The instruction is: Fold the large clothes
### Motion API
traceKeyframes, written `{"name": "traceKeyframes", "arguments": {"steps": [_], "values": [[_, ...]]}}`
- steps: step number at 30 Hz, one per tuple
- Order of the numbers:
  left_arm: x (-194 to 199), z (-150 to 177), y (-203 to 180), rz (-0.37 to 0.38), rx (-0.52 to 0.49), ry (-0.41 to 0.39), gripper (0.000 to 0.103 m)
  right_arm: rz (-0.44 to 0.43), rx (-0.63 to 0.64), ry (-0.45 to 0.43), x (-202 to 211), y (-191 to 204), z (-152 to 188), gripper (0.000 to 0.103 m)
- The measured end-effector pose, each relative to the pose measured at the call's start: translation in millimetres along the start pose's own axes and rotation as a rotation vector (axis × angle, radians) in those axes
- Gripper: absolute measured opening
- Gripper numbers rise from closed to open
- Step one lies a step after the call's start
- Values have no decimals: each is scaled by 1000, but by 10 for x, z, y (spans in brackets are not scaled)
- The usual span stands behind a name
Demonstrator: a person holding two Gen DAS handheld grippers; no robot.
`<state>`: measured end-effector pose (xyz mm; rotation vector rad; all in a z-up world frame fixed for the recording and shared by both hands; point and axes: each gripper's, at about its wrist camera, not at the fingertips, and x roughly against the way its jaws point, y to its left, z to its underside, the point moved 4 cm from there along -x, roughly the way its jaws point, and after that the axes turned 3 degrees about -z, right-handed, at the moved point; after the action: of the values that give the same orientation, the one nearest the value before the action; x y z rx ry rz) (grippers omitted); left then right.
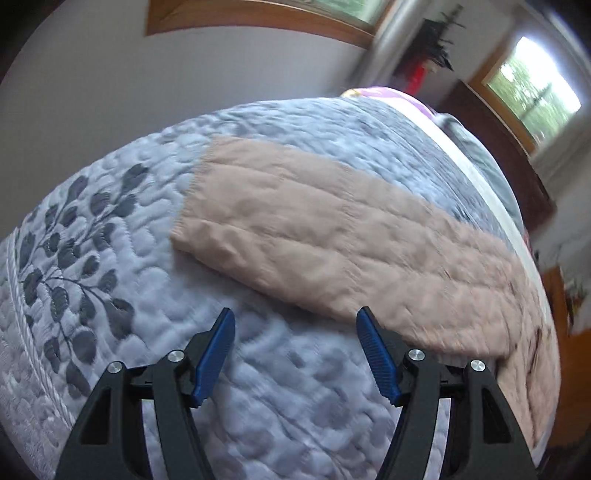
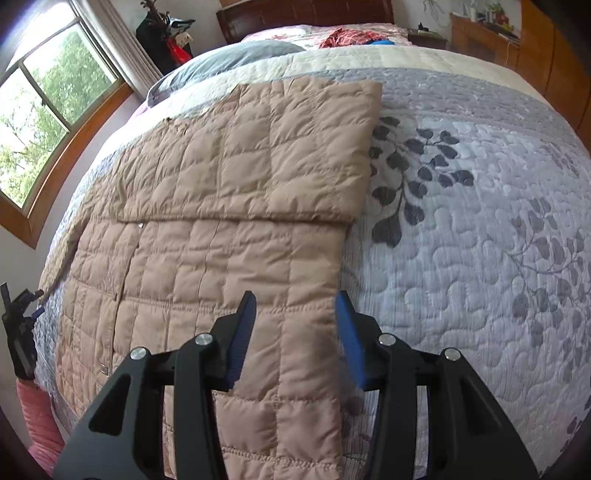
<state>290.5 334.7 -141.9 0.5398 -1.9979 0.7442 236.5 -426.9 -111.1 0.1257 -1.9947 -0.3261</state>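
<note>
Gaping wide with nothing between its blue pads, the right gripper (image 2: 295, 325) hangs over the near right edge of a tan quilted jacket (image 2: 221, 236), one finger above the jacket and the other above the bedspread (image 2: 480, 229) just beside it. The jacket lies flat on the bed, a folded upper part overlapping the lower part along a straight seam across the middle, its far right corner close to a dark leaf print (image 2: 413, 184). Farther off sit a grey pillow (image 2: 236, 55), a wooden headboard (image 2: 303, 14) and, at the left, a window (image 2: 48, 122).

The left gripper (image 1: 295, 350) is likewise spread and empty, hovering over bare bedspread (image 1: 295, 406), with the jacket (image 1: 332, 236) just beyond its right finger, stretching far-left to near-right. A leaf print (image 1: 74, 236) shows at the left.
</note>
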Motion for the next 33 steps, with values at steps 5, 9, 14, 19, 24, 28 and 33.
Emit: {"name": "traceKeyframes", "arguments": {"steps": [5, 9, 14, 19, 24, 28, 33], "values": [[-127, -211, 251, 100, 119, -3, 67, 23, 6, 30, -142, 10, 38, 44], [-169, -292, 286, 84, 146, -14, 51, 34, 7, 44, -226, 7, 54, 45], [-202, -339, 330, 47, 151, -27, 19, 47, 19, 50, -273, 17, 57, 46], [-276, -366, 348, 57, 150, -31, 9, 63, 28, 54, -334, 27, 65, 47], [-104, -395, 146, 53, 111, -93, 5, 28, -15, 40, -292, 12, 24, 49], [335, -336, -385, 119, -18, -210, 5, 3, -10, 2, -132, 56, 37, 49], [775, -42, -1296, 185, -234, -287, 5, -11, 7, -17, -16, 139, 115, 49]]}}
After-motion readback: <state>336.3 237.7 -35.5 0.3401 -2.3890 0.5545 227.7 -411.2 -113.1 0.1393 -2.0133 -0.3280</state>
